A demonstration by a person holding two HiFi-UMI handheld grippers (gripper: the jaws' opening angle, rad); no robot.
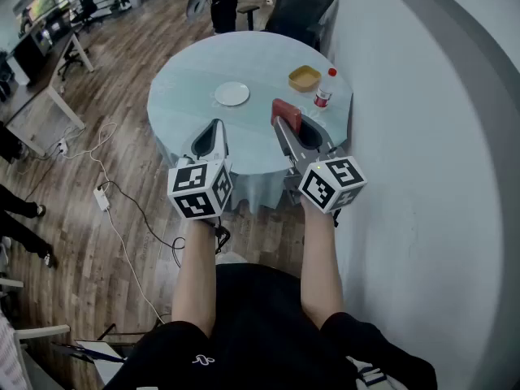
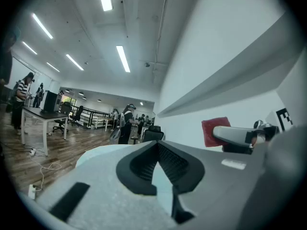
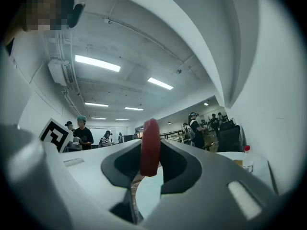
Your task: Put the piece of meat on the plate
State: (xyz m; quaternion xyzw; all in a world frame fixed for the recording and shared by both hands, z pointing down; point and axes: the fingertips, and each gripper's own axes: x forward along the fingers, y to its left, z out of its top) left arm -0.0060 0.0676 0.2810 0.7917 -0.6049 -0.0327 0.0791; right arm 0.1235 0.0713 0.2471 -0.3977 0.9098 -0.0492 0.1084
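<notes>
The round glass-topped counter (image 1: 187,84) fills the middle of the head view, and both grippers reach out over its near edge. The right gripper (image 1: 284,122) has its jaws clenched on the piece of meat (image 1: 286,112). In the right gripper view the red slab stands on edge between the two dark pads, pinched at its lower part with its top poking above them. The left gripper (image 1: 216,126) hovers beside it with its jaws closed tip to tip on nothing. The meat is therefore in the air over the near right part of the counter, not yet delivered. The white plate (image 1: 232,94) lies bare further in and to the left, clearly apart from the meat. A yellow bowl (image 1: 304,78) and a red-capped bottle (image 1: 324,90) stand at the far right, just beyond the meat. By my reading the pick-up is done and the carry is the step in hand. The next move calls for swinging the right gripper left and forward until the meat hangs over the plate's centre, away from the bowl and bottle. It should then dip low enough that the slab can tip flat when the jaws let go, rather than dropping from height or landing on the rim.
</notes>
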